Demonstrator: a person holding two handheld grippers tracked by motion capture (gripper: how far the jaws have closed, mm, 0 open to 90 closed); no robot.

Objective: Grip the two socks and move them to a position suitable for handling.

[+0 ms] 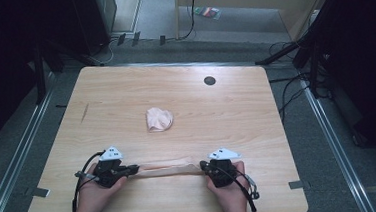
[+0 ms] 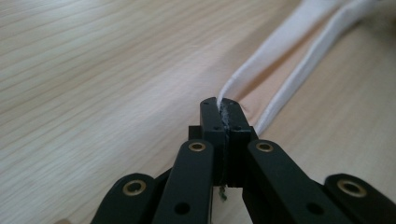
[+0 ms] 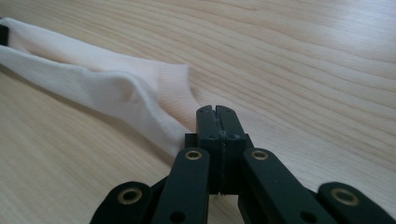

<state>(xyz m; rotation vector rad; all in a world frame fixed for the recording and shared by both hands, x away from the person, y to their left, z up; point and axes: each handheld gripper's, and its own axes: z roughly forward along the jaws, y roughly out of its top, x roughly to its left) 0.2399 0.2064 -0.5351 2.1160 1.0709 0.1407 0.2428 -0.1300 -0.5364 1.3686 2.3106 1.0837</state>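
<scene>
A pale pink sock (image 1: 164,170) lies stretched flat near the front edge of the wooden table (image 1: 125,95), pulled out lengthwise between my two grippers. My left gripper (image 1: 134,168) is shut on one end; in the left gripper view its jaws (image 2: 223,108) pinch a thin edge of the sock (image 2: 285,46), which runs away in two strips. My right gripper (image 1: 202,166) is shut on the other end. The right gripper view has the closed jaws (image 3: 216,115) at the wider end of the sock (image 3: 107,81), with fabric running into them from the left.
A second pink sock (image 1: 159,119) sits bunched up in the middle of the table. A dark round hole (image 1: 210,80) is at the back right, and a short dark mark (image 1: 84,112) at the left. Cables and stands surround the table on the floor.
</scene>
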